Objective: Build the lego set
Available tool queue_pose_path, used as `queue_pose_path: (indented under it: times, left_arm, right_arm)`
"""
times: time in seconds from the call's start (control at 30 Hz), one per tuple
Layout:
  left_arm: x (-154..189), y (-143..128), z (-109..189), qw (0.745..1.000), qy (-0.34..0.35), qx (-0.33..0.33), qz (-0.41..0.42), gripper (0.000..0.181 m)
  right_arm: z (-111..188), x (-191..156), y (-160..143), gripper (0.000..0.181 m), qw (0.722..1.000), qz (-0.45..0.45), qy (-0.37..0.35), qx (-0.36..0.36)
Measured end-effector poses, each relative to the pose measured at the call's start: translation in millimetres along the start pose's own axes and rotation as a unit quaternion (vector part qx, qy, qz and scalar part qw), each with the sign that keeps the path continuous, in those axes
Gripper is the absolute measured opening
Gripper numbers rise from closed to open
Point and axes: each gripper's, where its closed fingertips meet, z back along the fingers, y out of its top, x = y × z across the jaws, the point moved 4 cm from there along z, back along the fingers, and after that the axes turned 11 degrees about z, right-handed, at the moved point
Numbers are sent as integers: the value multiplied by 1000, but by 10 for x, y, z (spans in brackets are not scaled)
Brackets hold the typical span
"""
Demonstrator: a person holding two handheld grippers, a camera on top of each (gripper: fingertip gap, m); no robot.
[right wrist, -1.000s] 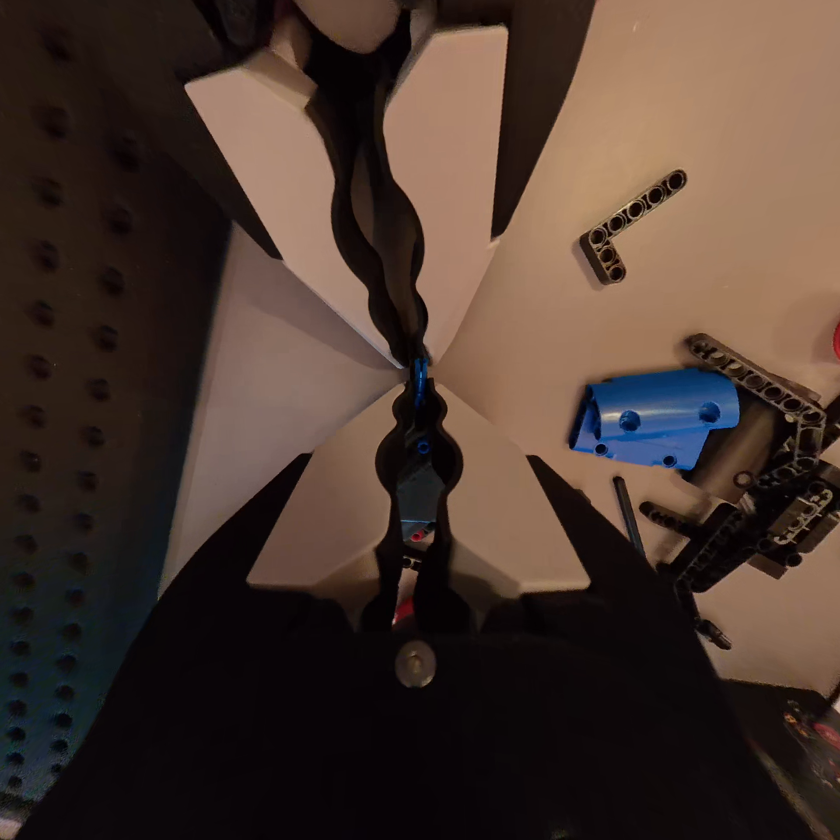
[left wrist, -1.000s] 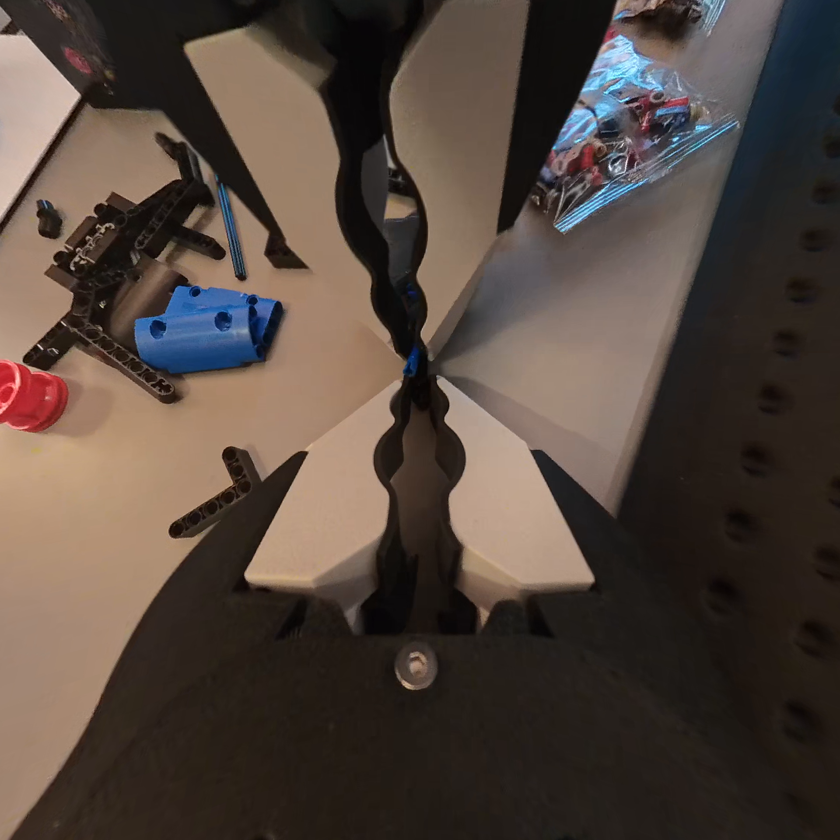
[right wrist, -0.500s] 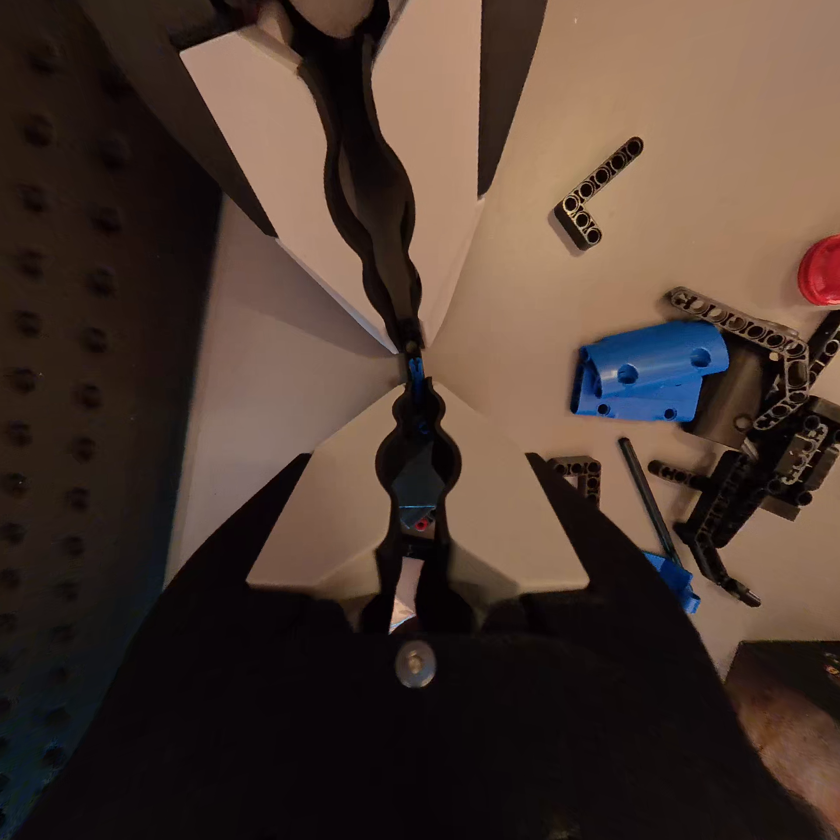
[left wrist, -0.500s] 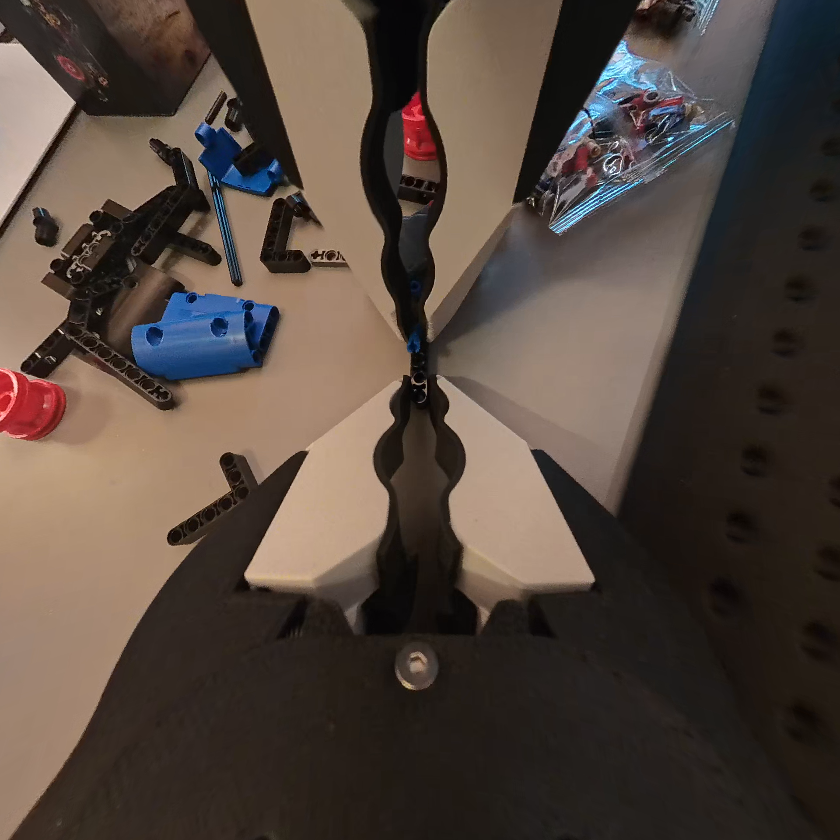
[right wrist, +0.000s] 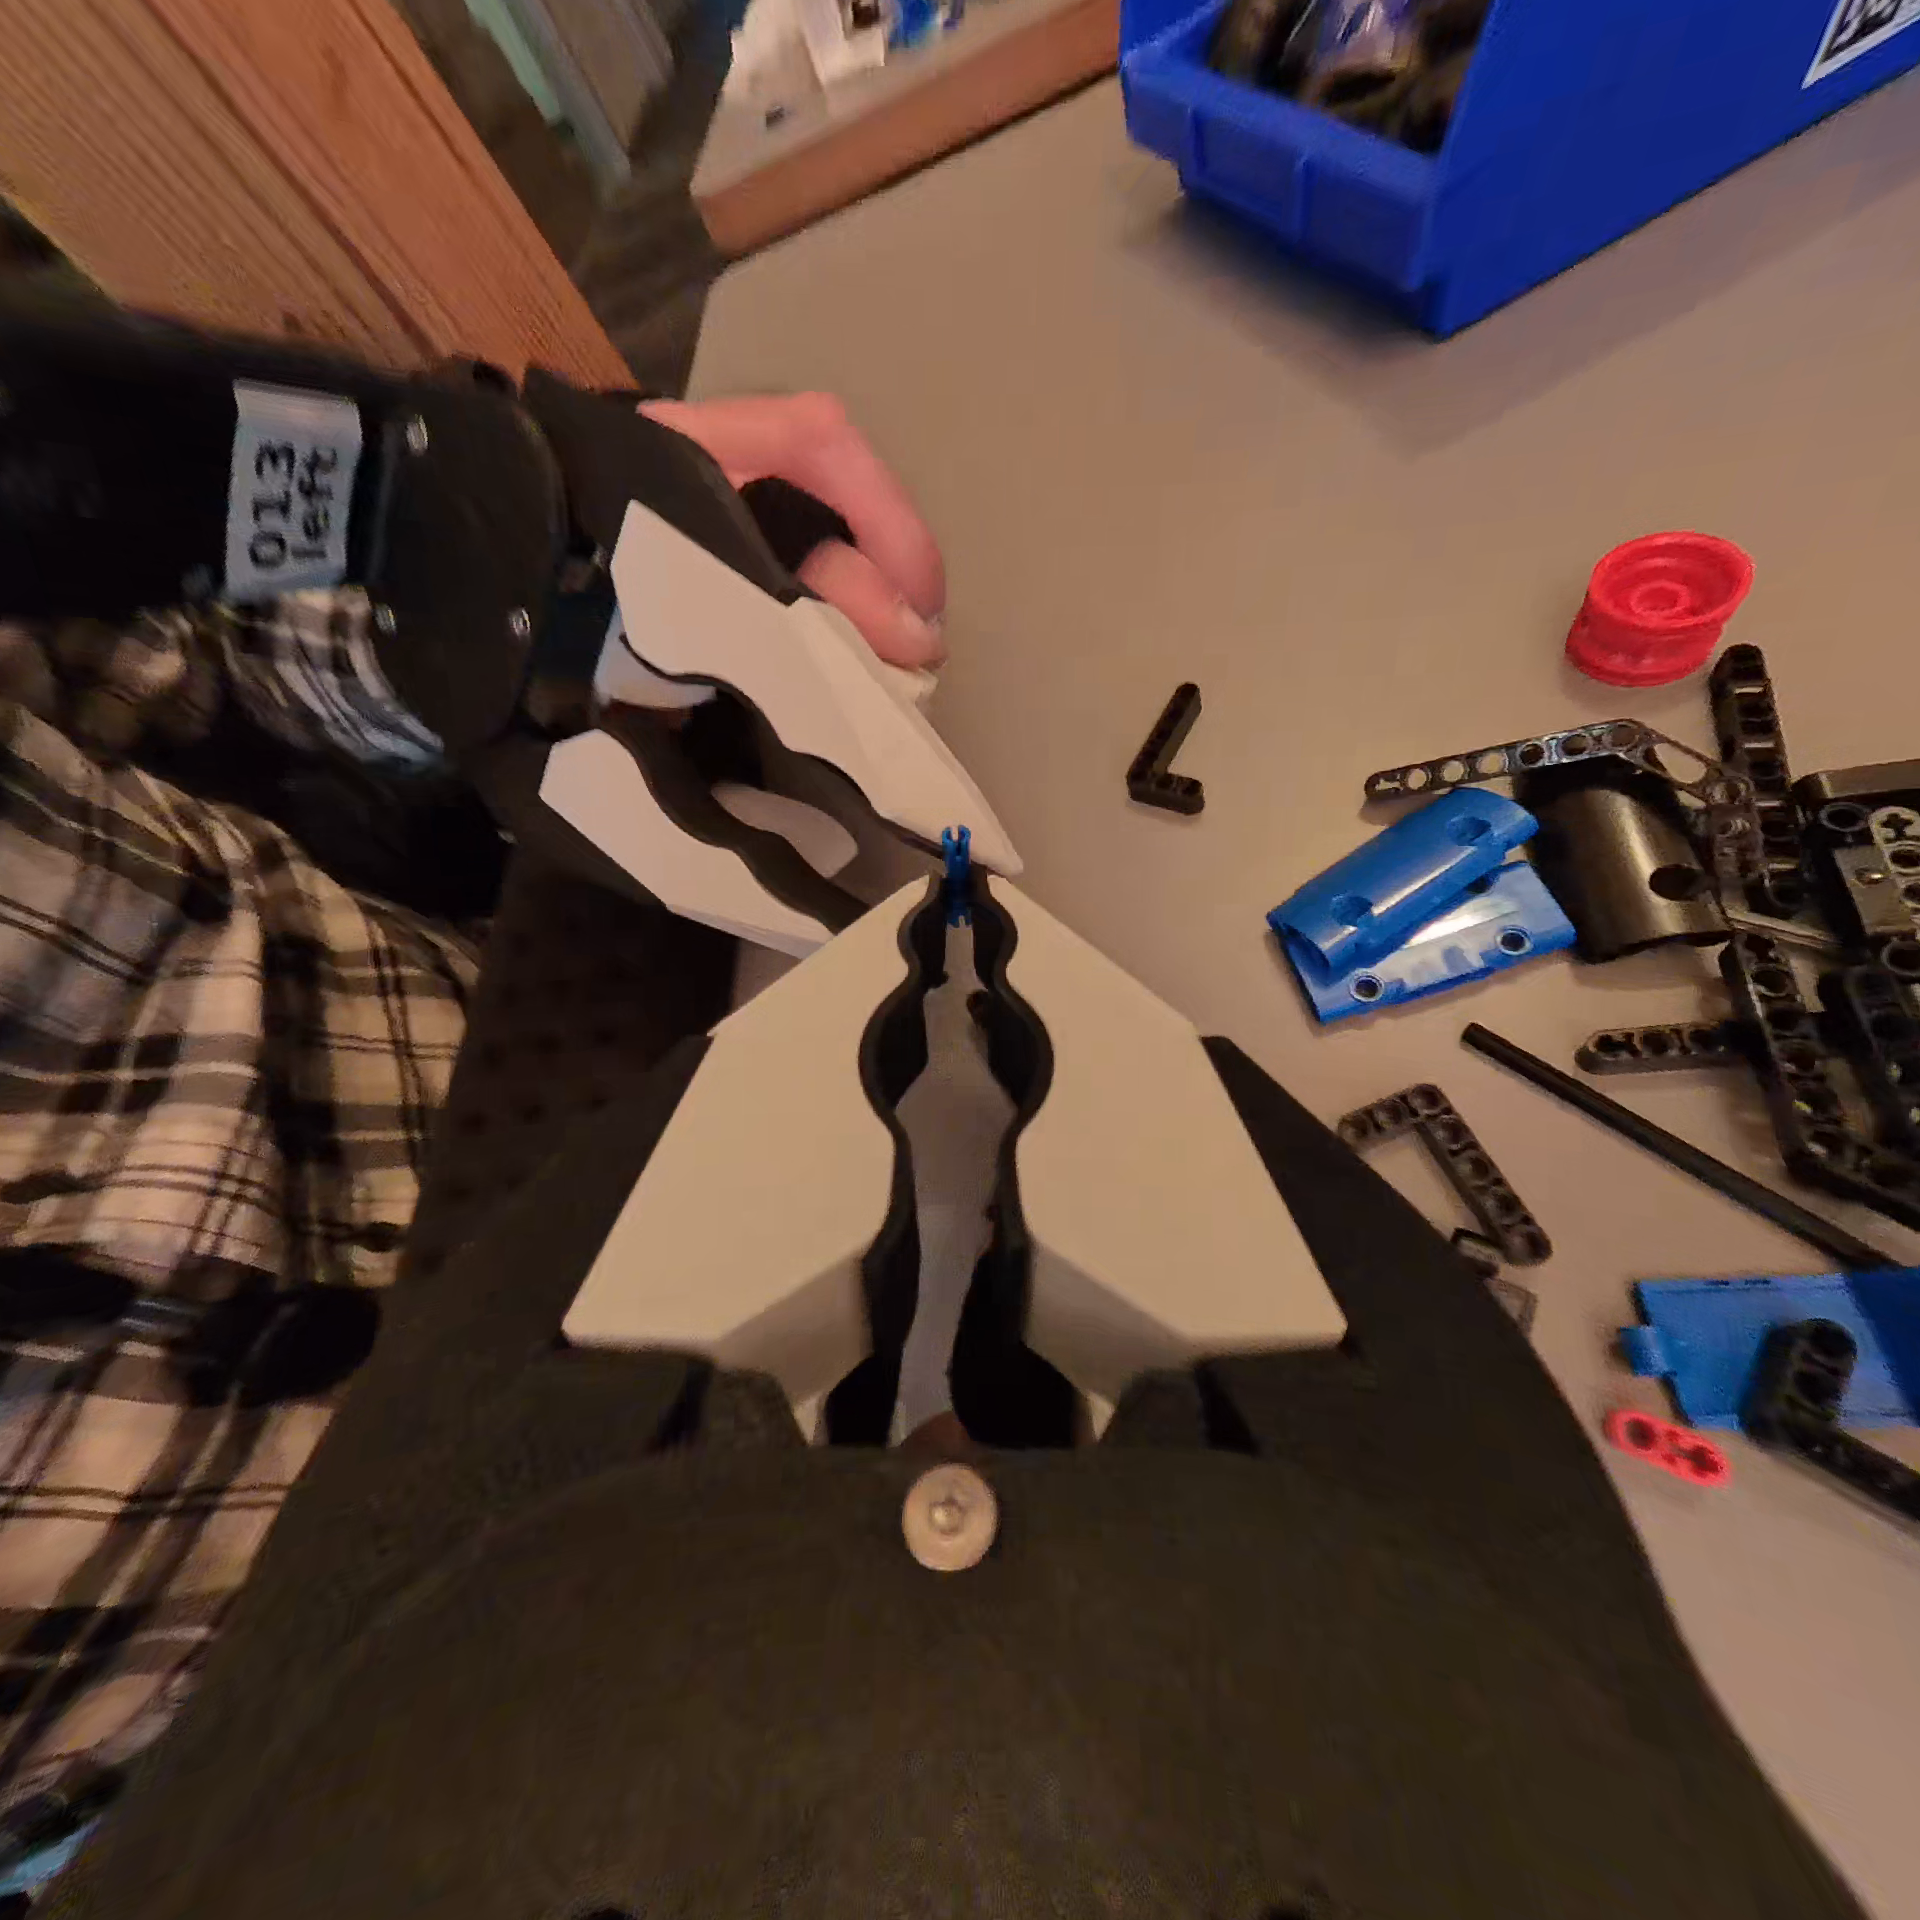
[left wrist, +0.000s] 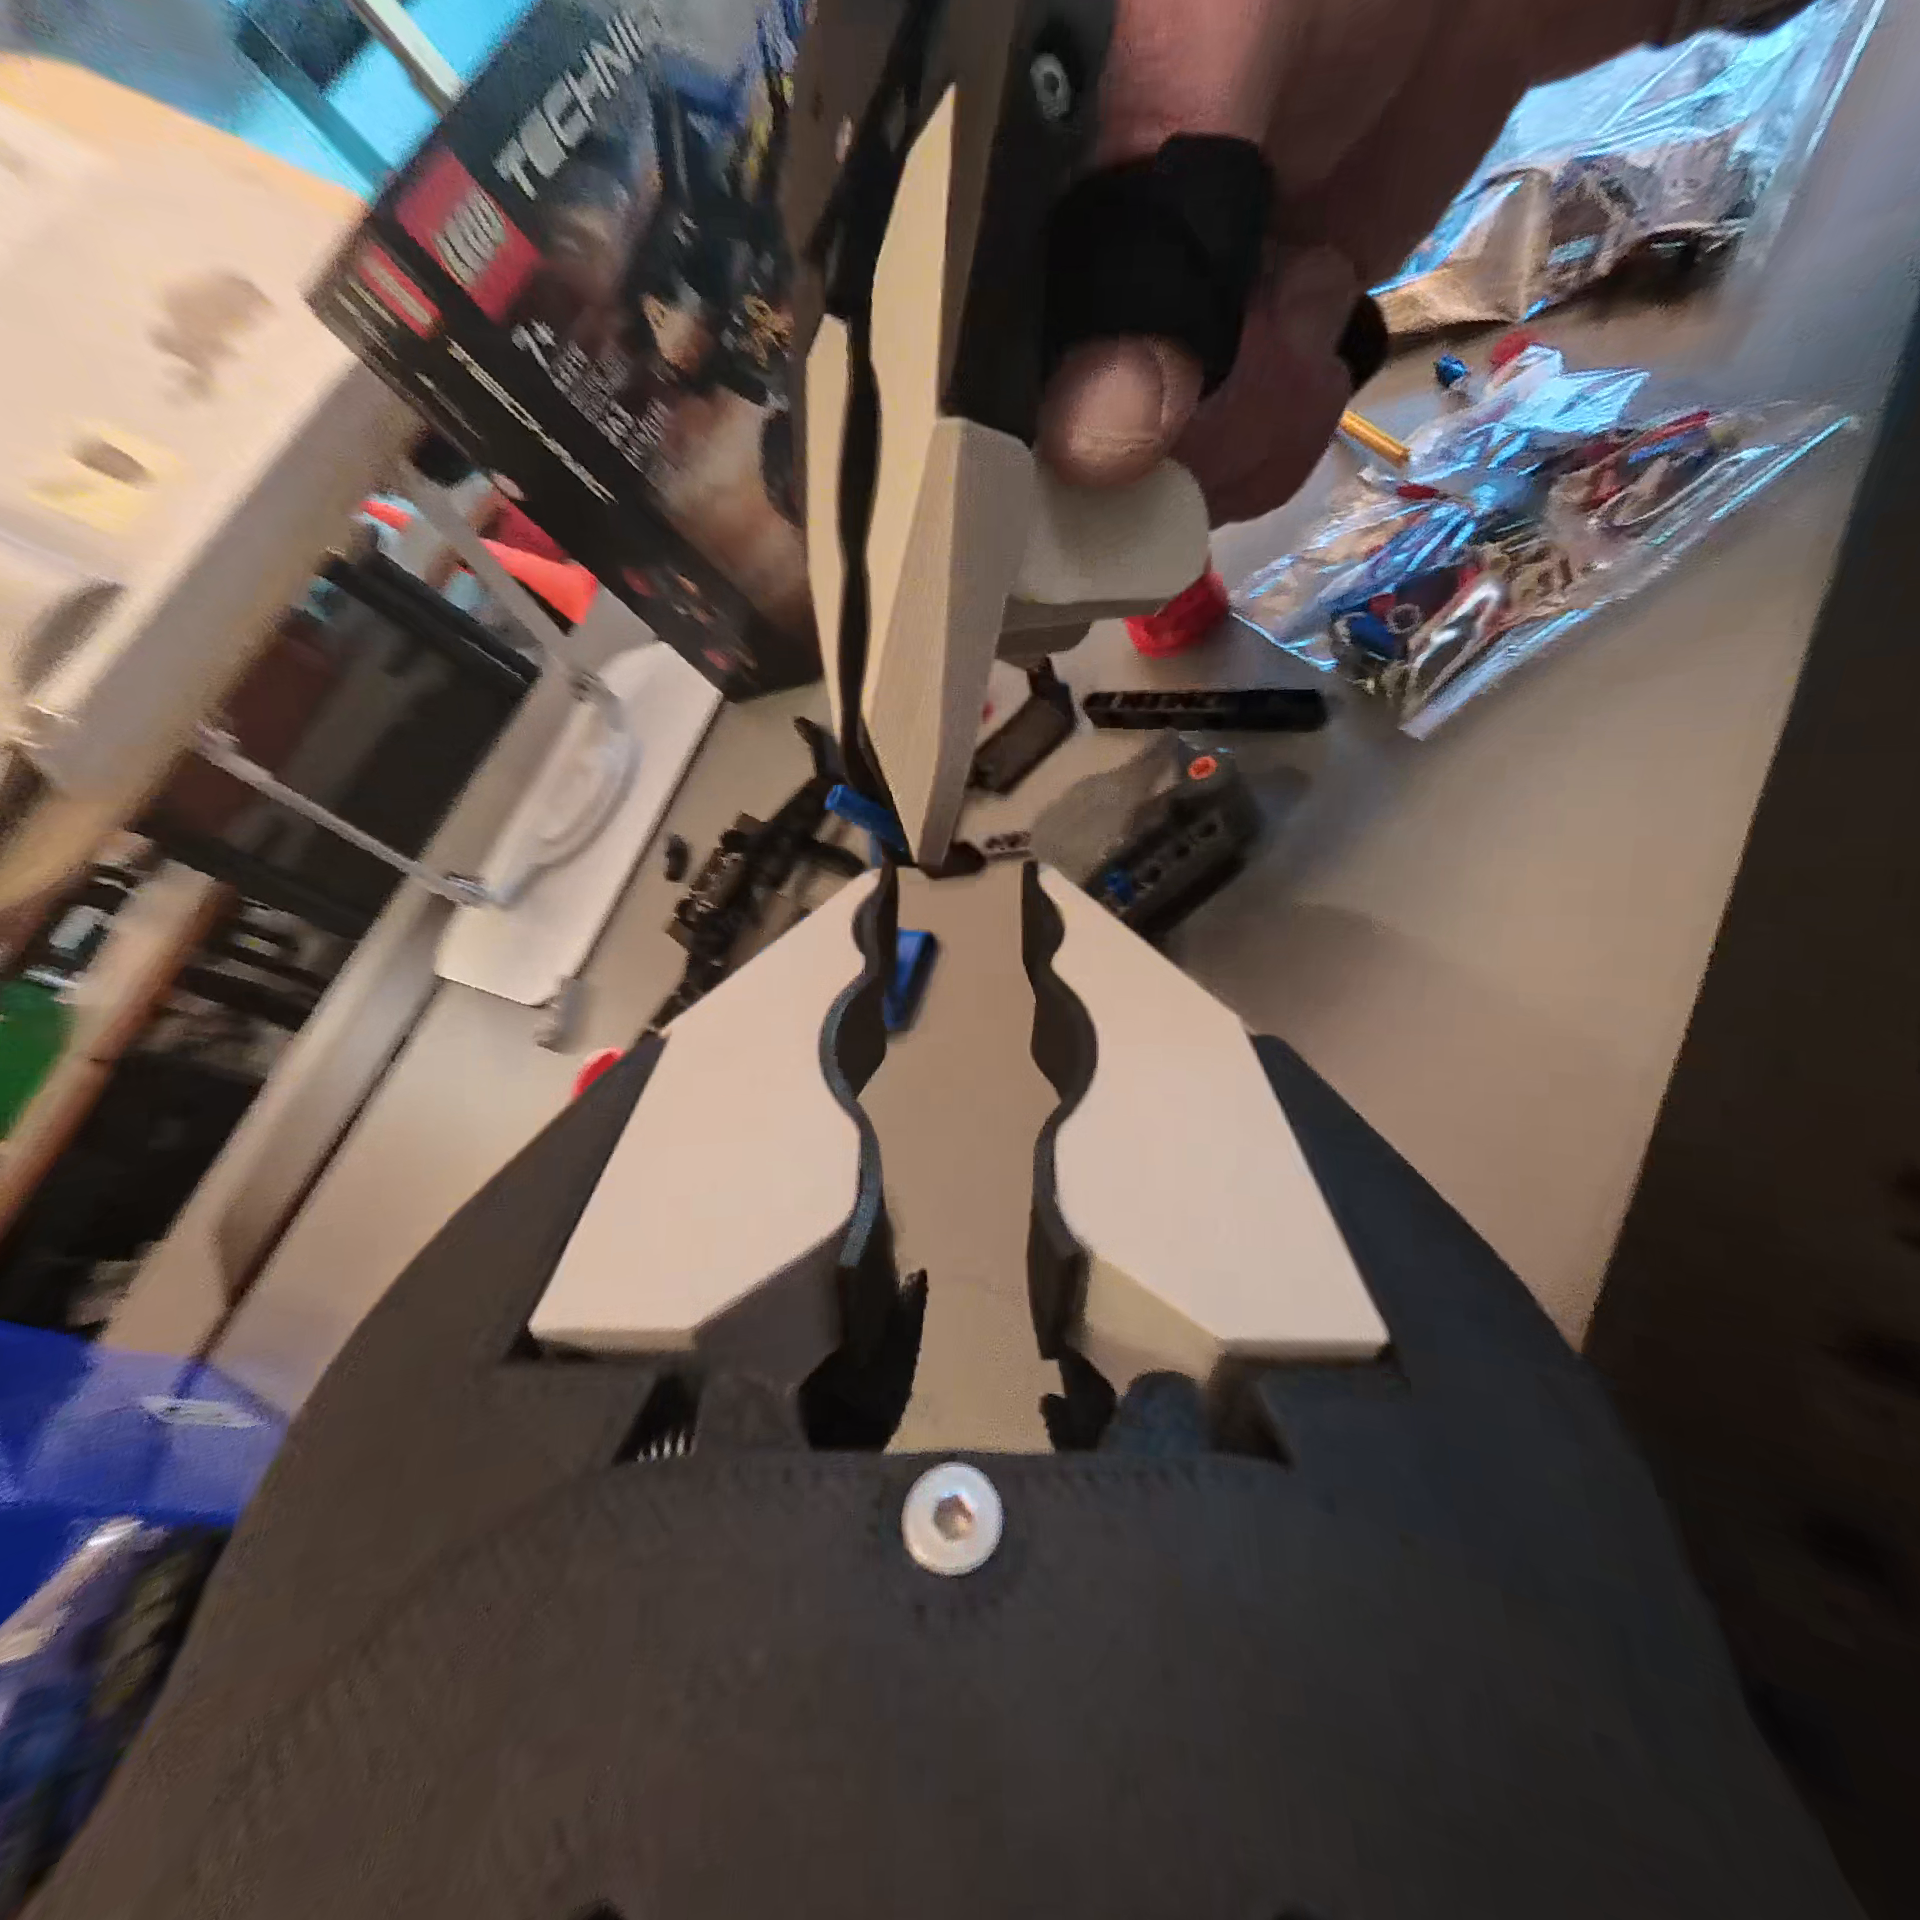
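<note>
Change since earlier frames: left gripper (left wrist: 956, 883) now spread and empty, its small black piece gone. Right gripper (right wrist: 957, 883) pinches blue pin (right wrist: 955, 871) above table's (right wrist: 1195, 499) near edge. Advice: regrip black piece before pressing.

The blue bin (right wrist: 1558, 177) is cut off by the right wrist view's top and right edges, its dark contents too blurred to name; the blue plate (right wrist: 1766, 1340) and black frame (right wrist: 1808, 997) run off the right edge; in the left wrist view the box (left wrist: 582, 343) is motion-blurred; the parts inside the clear bags (left wrist: 1538, 561) cannot be told apart.
</note>
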Motion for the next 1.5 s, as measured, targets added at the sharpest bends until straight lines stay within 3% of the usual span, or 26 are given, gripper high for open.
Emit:
queue_pose_path:
  times: [0.1,0.27,0.4,0.57,0.77,0.9,1.17,1.5]
  left_arm:
    - [-69,53,7,999,48,4,-25,25]
    - [0,155,22,996,55,32,-69,21]
    - [3,144,-16,989,80,16,-127,13]
    - [96,60,-56,983,47,-5,-179,13]
    - [98,-168,-73,996,-52,-70,-31,21]
    - [134,-166,-99,996,-68,-61,2,29]
    - [-22,133,-33,993,68,4,-93,9]
    - [-186,207,20,992,111,13,-55,4]
  right_arm:
    - [35,-13,2,2,1000,-3,-6,3]
    - [59,-36,53,3,1000,-22,6,21]
    - [42,-32,19,2,1000,-24,7,0]
    - [1,-55,-100,2,998,12,-1,-62]
    - [-11,-41,-238,2,992,58,-25,-107]
    - [-20,-104,-192,2,998,32,3,-52]
    - [33,-40,-11,2,993,-84,26,83]
    - [32,-14,133,3,971,-139,-38,192]
